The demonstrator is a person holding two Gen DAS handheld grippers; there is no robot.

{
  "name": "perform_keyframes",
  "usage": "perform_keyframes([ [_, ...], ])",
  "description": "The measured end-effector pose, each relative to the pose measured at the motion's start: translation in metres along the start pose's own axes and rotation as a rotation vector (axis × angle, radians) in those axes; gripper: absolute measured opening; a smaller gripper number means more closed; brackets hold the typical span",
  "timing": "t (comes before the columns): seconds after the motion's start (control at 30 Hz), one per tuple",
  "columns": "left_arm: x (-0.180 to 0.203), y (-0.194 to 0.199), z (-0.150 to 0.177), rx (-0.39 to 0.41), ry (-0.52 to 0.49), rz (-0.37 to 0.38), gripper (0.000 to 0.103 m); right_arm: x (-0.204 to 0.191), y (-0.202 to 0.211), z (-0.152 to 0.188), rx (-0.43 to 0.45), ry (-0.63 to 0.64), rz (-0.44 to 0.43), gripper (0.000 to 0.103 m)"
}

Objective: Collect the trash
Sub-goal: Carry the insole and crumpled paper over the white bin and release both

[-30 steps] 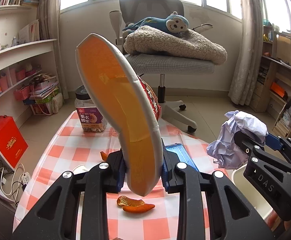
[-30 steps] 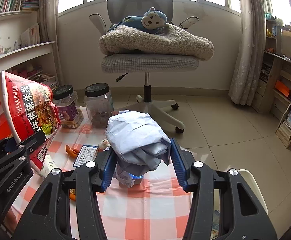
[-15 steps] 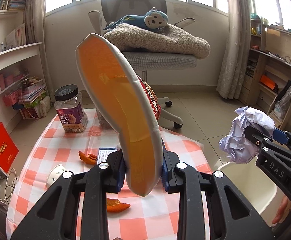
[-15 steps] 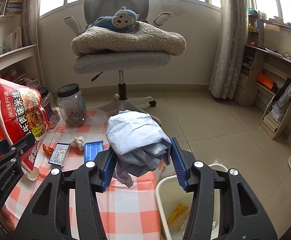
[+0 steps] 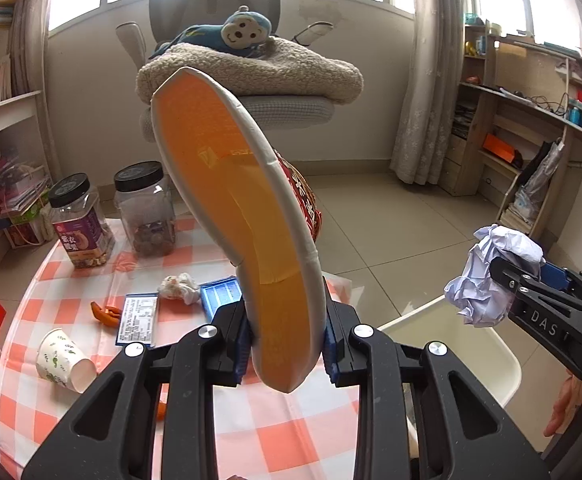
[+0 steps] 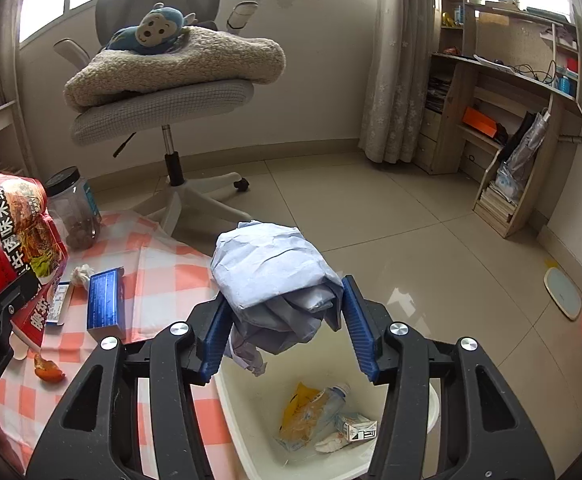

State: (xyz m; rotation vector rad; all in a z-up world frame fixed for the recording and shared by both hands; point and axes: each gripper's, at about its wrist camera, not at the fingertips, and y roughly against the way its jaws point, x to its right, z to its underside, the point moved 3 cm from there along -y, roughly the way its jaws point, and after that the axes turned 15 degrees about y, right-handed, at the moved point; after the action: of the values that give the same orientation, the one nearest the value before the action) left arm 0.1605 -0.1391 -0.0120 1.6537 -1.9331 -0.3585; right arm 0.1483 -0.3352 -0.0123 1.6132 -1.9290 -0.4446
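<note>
Crumpled paper (image 6: 275,280) was clamped between the blue pads of the right gripper (image 6: 285,322), directly above the open white bin (image 6: 251,432), which already held a bottle and wrappers. Left gripper (image 5: 287,344) was clenched on an upright red-and-orange snack bag (image 5: 243,216) over the checked tablecloth (image 5: 251,432), beside the bin.

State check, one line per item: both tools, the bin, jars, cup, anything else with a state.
left tool: shut on snack bag, held upright
right tool: shut on crumpled paper, above the bin
bin: open, some trash inside, not full
labelled jar: upright, lid on
clear jar: upright, lid on
paper cup: tipped on its side
blue box: flat on tablecloth
</note>
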Motion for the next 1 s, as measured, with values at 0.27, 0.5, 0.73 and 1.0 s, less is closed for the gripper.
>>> perform_keyframes([
  [0.27,0.064,-0.013,0.018,-0.077,-0.041,0.135,0.028,0.061,0.009,0.017,-0.012,-0.117,0.101,0.079],
  [0.5,0.117,-0.025,0.042,-0.146,-0.107,0.220,0.029,0.113,0.025,0.026,0.013,-0.248,0.194,0.093],
  [0.73,0.154,-0.034,0.057,-0.235,-0.151,0.311,0.052,0.136,0.034,0.029,0.042,-0.324,0.247,0.096],
  [1.0,0.136,-0.024,0.040,-0.197,-0.111,0.281,0.054,0.125,0.039,0.027,0.063,-0.275,0.274,0.096],
])
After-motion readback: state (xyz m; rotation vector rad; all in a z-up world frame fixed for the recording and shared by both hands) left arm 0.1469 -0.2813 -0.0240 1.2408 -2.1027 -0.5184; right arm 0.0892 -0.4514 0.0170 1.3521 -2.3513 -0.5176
